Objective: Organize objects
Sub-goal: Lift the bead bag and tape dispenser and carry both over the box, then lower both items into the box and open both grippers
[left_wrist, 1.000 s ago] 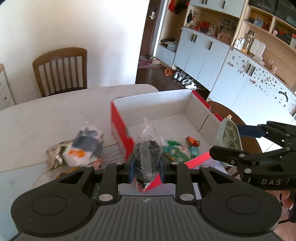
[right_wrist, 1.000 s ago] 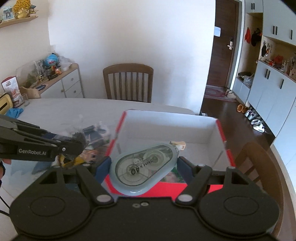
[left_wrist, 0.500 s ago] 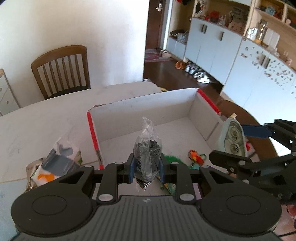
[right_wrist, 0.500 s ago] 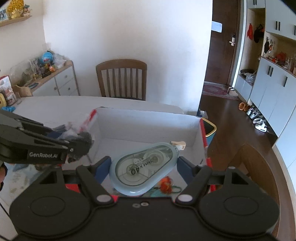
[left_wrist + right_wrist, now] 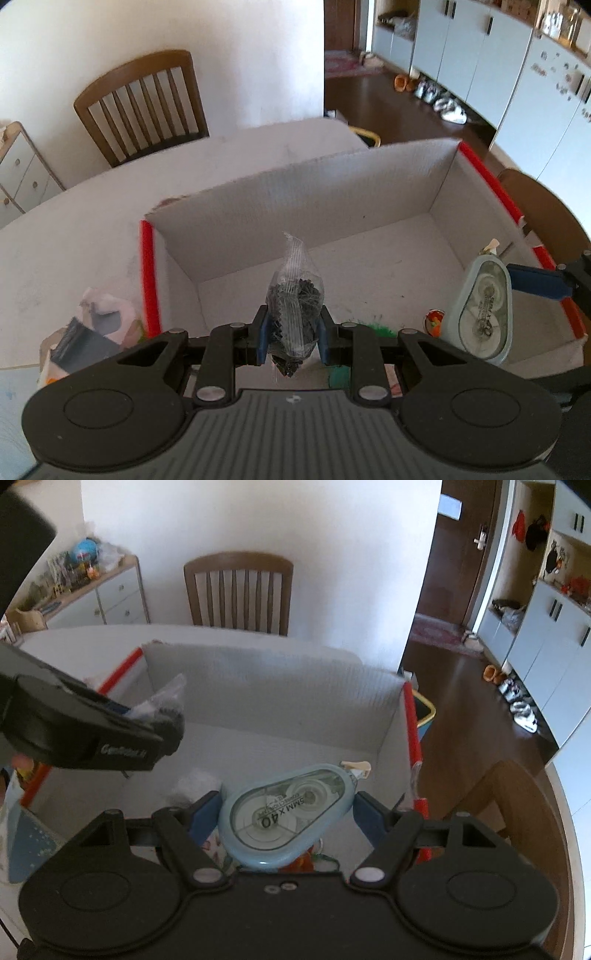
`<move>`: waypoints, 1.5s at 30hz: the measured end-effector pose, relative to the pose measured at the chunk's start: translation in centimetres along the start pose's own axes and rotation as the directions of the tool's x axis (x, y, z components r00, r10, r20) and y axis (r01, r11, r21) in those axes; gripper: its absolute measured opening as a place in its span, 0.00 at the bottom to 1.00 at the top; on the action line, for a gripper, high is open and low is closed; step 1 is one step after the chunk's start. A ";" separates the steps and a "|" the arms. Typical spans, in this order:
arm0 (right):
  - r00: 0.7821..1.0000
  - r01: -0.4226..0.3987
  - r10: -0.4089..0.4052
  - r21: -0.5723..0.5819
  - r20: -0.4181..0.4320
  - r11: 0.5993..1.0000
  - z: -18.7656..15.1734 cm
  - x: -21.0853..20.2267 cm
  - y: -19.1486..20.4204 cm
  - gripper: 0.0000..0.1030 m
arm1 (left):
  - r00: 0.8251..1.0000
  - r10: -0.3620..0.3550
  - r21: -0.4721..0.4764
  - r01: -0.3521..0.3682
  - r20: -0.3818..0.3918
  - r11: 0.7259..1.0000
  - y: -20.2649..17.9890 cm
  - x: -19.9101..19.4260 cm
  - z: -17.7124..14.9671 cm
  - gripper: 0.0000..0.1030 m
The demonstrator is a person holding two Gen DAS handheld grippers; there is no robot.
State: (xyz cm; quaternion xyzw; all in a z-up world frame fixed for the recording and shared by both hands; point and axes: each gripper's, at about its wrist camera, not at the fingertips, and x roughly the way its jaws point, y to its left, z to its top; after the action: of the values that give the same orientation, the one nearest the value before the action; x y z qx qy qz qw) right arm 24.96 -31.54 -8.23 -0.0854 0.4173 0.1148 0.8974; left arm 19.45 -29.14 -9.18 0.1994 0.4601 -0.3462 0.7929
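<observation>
Right now your left gripper (image 5: 291, 334) has its fingers clenched on a small clear bag of dark pieces (image 5: 294, 295), held above the open white cardboard box (image 5: 332, 192) with red edges on the table (image 5: 74, 236). Your right gripper (image 5: 286, 812) grips a pale blue correction tape dispenser (image 5: 284, 816) over the same box. Inside lie a small orange item (image 5: 435, 320) and something green (image 5: 378, 328). Other packets (image 5: 88, 332) sit just outside the box's left wall.

White table (image 5: 74, 229): red-edged cardboard box (image 5: 369, 192), crumpled packets (image 5: 88, 332) beside box
</observation>
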 end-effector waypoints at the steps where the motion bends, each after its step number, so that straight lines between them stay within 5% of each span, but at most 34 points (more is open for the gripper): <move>1: 1.000 0.001 -0.001 0.006 -0.009 1.000 0.0 0.4 0.0 0.74 | 1.000 0.004 0.007 -0.004 -0.012 1.000 -0.3 0.4 0.2 0.24; 10: 0.997 -0.020 0.017 -0.028 -0.082 0.999 -0.3 2.0 -0.1 0.74 | 0.997 0.049 0.094 -0.043 -0.063 0.995 -1.8 3.0 0.6 0.24; 27: 0.989 -0.051 0.045 -0.037 -0.144 0.998 -1.6 2.5 0.2 0.75 | 0.996 0.021 0.046 -0.017 -0.089 0.999 -0.9 3.9 0.2 0.25; 34: 0.993 -0.057 0.054 -0.021 -0.107 0.998 -1.8 1.4 0.0 0.81 | 0.997 0.020 0.034 -0.017 -0.079 0.999 -0.4 3.2 -0.2 0.26; 37: 0.994 -0.054 0.052 -0.020 -0.093 0.998 -1.7 0.8 -0.1 0.83 | 0.998 0.019 0.026 -0.017 -0.066 1.000 -0.3 2.7 -0.4 0.32; 40: 0.995 -0.053 0.052 -0.012 -0.083 0.999 -1.5 0.2 -0.3 0.84 | 0.999 0.013 0.015 -0.012 -0.050 1.000 -0.2 2.0 -0.5 0.56; 45: 0.997 -0.048 0.048 0.010 -0.061 0.999 -1.3 -1.0 -1.0 0.85 | 1.000 -0.002 0.004 0.002 -0.021 1.000 0.0 0.7 -0.7 0.58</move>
State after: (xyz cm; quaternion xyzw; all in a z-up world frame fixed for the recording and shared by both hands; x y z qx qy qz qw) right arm 23.64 -32.92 -8.19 -0.0751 0.4472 0.1319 0.8815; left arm 19.26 -29.00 -10.12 0.2044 0.4678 -0.3458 0.7873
